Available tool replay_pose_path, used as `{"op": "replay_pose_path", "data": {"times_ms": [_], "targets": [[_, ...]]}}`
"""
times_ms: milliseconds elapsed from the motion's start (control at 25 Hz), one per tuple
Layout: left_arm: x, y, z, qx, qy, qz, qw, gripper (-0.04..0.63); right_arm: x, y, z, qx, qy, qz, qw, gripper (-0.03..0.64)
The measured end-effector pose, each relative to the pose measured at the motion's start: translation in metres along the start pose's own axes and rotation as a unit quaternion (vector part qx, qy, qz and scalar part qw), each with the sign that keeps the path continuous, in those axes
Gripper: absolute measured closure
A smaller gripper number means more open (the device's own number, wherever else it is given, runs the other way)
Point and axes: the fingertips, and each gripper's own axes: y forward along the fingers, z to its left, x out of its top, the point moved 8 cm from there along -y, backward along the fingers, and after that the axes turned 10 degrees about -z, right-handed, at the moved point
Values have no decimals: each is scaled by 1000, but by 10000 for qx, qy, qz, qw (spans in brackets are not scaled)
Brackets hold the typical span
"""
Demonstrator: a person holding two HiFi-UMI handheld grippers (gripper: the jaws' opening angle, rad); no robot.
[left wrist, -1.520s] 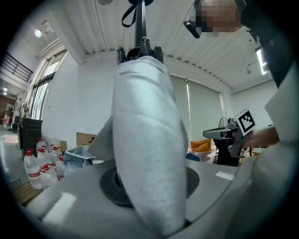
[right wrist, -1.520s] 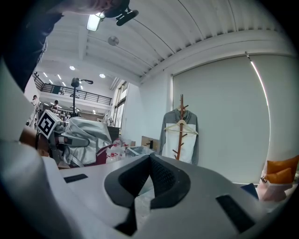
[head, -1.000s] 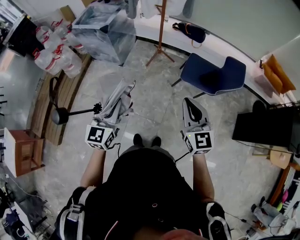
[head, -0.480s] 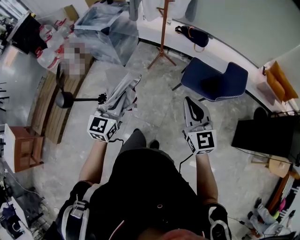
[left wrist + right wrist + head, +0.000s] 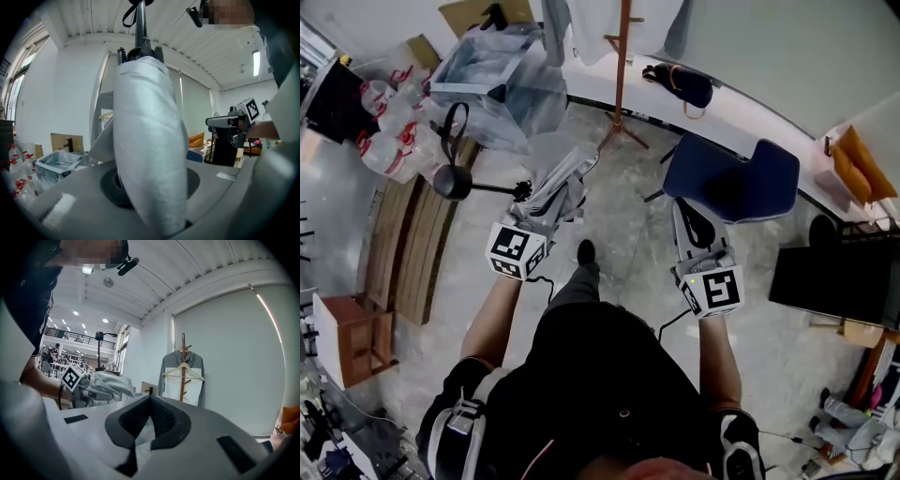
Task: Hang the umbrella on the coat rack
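Observation:
A folded grey umbrella [image 5: 563,184] sits in my left gripper [image 5: 546,212], which is shut on its fabric. Its black shaft and round handle [image 5: 451,180] stick out to the left, with a strap loop. In the left gripper view the umbrella [image 5: 146,136] rises between the jaws and fills the gap. The wooden coat rack [image 5: 622,70] stands ahead by the wall with garments hanging on it. In the right gripper view the coat rack [image 5: 183,345] carries a grey-and-white jacket [image 5: 183,379] on a hanger. My right gripper [image 5: 692,221] is shut and empty, level with the left.
A blue chair [image 5: 727,176] stands right of the rack's feet. A clear plastic bin [image 5: 490,82], water bottles [image 5: 386,127] and a wooden pallet [image 5: 411,236] lie on the left. A dark bag [image 5: 679,84] rests on the wall ledge. A black box [image 5: 831,279] stands at the right.
The person has stepped towards the coat rack, and both grippers moved forward with them. The rack, bin and chair sit closer. The umbrella stays held in the left gripper.

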Motion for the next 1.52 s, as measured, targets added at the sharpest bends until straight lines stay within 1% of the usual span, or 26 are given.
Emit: {"op": "replay_pose_path", "data": {"times_ms": [240, 400, 560, 760, 840, 920, 1160, 1400, 1520], "targets": [[-7, 72, 66, -574, 48, 299, 9979, 500, -1, 81, -28, -234, -50, 64, 9997, 617], [-15, 114, 97, -791, 114, 462, 9957, 500, -5, 123, -45, -318, -76, 75, 9994, 617], [-27, 154, 117, -939, 99, 666, 9933, 500, -10, 153, -63, -287, -98, 116, 9995, 617], [-50, 206, 136, -919, 109, 879, 9918, 500, -23, 184, -95, -189, -7, 151, 9997, 617], [-60, 229, 139, -895, 153, 966, 9912, 500, -29, 194, -111, -90, 51, 207, 9997, 617], [-71, 252, 142, -865, 177, 1052, 9905, 500, -36, 207, -130, 29, 107, 135, 9998, 617], [-106, 311, 152, -786, 86, 1252, 9890, 500, -51, 241, -177, 362, 244, 102, 9990, 617], [-136, 353, 168, -764, 94, 1381, 9874, 500, -75, 267, -205, 585, 330, 130, 9977, 617], [-152, 366, 178, -862, 36, 1381, 9866, 500, -87, 278, -211, 600, 384, 176, 9973, 617]]}}
